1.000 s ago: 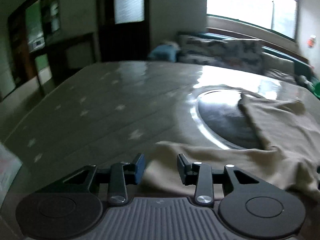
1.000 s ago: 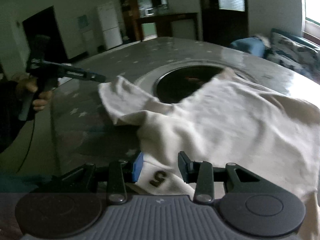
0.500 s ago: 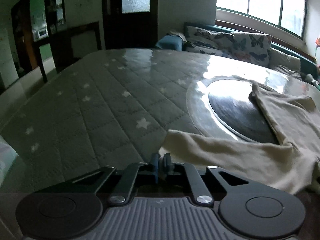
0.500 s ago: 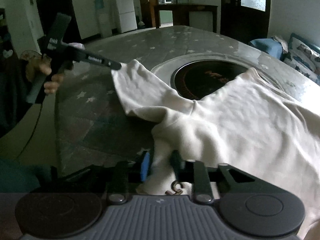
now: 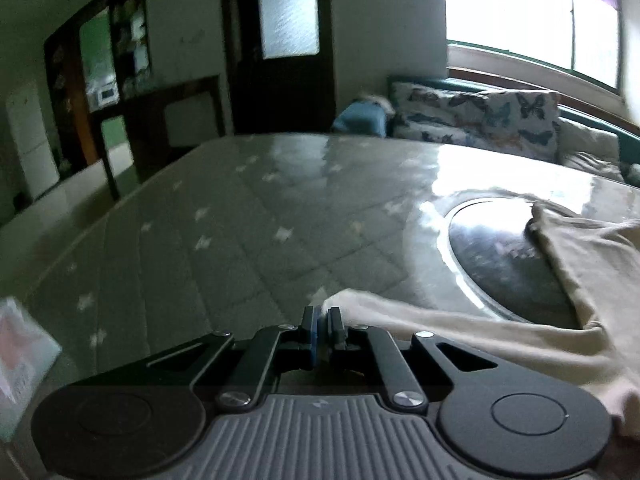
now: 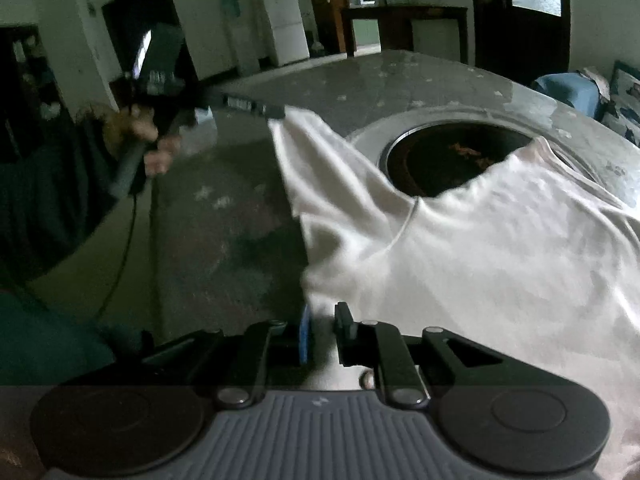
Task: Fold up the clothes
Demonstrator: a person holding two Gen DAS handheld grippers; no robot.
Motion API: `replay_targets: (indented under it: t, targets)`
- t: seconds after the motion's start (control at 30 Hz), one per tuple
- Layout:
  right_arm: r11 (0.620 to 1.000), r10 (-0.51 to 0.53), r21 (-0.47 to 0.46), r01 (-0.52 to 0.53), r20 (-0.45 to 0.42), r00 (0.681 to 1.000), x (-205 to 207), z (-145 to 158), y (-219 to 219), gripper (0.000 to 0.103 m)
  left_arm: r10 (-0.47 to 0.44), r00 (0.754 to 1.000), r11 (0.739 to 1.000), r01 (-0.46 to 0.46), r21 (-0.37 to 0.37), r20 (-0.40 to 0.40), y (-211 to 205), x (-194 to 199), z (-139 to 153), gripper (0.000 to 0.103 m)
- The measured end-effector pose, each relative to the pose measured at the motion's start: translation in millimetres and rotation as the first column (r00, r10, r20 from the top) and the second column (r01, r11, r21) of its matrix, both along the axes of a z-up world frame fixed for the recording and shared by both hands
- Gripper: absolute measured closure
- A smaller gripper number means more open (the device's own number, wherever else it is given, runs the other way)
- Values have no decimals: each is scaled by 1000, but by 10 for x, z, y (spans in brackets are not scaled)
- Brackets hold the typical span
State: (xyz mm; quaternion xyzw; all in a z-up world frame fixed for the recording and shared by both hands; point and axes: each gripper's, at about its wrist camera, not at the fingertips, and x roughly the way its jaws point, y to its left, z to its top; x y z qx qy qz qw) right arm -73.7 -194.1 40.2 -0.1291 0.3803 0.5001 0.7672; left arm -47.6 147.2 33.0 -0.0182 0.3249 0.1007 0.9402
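Note:
A cream T-shirt (image 6: 500,260) lies spread over the star-patterned table (image 5: 240,240), partly covering a round dark inset (image 6: 448,160). My left gripper (image 5: 322,316) is shut on the tip of one sleeve (image 5: 352,300). In the right wrist view that left gripper (image 6: 278,112) holds the sleeve end lifted and stretched, with a person's hand (image 6: 152,148) on its handle. My right gripper (image 6: 322,320) is shut on a bunched edge of the shirt near the table's front. The cloth fills the gap between its jaws.
The round dark inset (image 5: 500,264) sits in the table's middle. A sofa with butterfly cushions (image 5: 480,116) stands beyond the far edge under a bright window. A pale packet (image 5: 20,352) lies at the table's left edge. A cable (image 6: 128,240) hangs from the left gripper.
Both grippers went from open to shut on the shirt, the left on the sleeve tip, the right on the near edge. The sleeve now rises stretched off the table.

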Motion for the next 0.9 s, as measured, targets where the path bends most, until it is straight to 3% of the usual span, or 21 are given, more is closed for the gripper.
replay_targets:
  t: [0.07,0.13,0.2,0.3,0.4,0.47,0.57,0.63,0.73,0.9]
  targets:
    - [1000,-11,20,11,-3,1000,48,35,12,90,10,1000,999,-10,-33,-8,68,7,-29,91]
    - [999,-25,30,25,-6,1000,115,25,43,90,35,999,999,-35,-38,-8,109,-25,-25,73]
    - [999,-20,34,21,-27,999,166,-20,95,90,49,999,998,-49,-46,-15,143,-51,-24,71]
    - [1000,22,19,-21,-50,998,163,-99,194,88,76,996,992,-80,-100,-45,204,-87,-53,57]
    - [999,50,10,-50,-43,998,124,-105,235,88,82,994,986,-91,-137,-70,232,-117,-104,57]
    - [999,45,22,-44,-47,998,130,-68,213,88,82,994,988,-91,-123,-72,208,-109,-116,57]
    - [999,15,45,-13,-32,999,151,-8,170,88,76,995,992,-83,-100,-71,152,-70,-123,60]
    - [998,-4,59,6,-33,999,166,8,159,88,70,995,991,-77,-109,-67,133,-46,-121,78]
    - [999,11,41,-10,-21,1000,139,-43,222,88,73,995,989,-80,-125,-61,113,-20,-102,93]
    - [999,27,32,-26,-10,1000,99,-67,261,83,48,999,988,-45,-145,14,55,-10,105,97]
